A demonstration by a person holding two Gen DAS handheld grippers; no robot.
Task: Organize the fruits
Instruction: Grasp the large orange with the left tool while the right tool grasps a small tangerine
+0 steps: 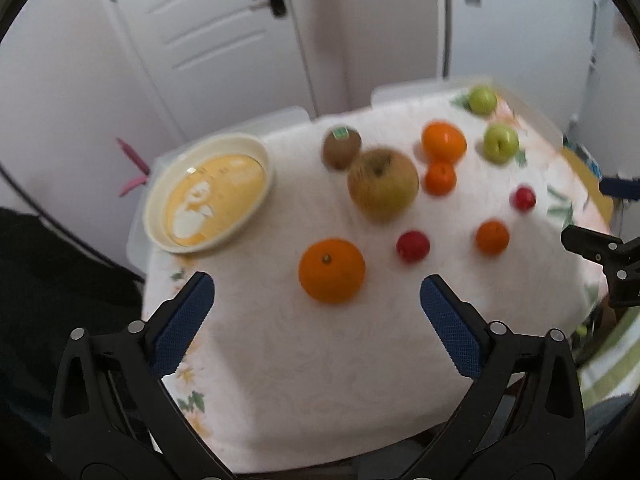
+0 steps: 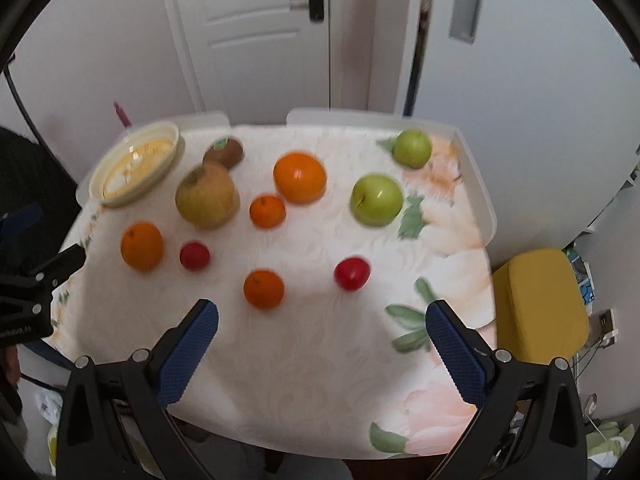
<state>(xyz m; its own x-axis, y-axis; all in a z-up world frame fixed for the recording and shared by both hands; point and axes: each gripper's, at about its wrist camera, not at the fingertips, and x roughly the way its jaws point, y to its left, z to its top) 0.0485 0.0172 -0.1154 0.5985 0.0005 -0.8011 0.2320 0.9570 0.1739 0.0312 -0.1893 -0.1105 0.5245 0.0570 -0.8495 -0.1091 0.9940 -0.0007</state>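
Fruit lies scattered on a table with a white floral cloth. A cream bowl with a yellow inside stands at the far left and holds no fruit. My left gripper hangs open above the near edge, just short of a large orange. Beyond are a yellow-brown apple, a kiwi, more oranges, two green apples and two small red fruits. My right gripper is open over the near side, with a small orange and a red fruit just ahead.
A white door and white walls stand behind the table. A yellow stool sits to the table's right. Raised white plastic edges line the table's far and right sides. Dark cloth lies left of the table.
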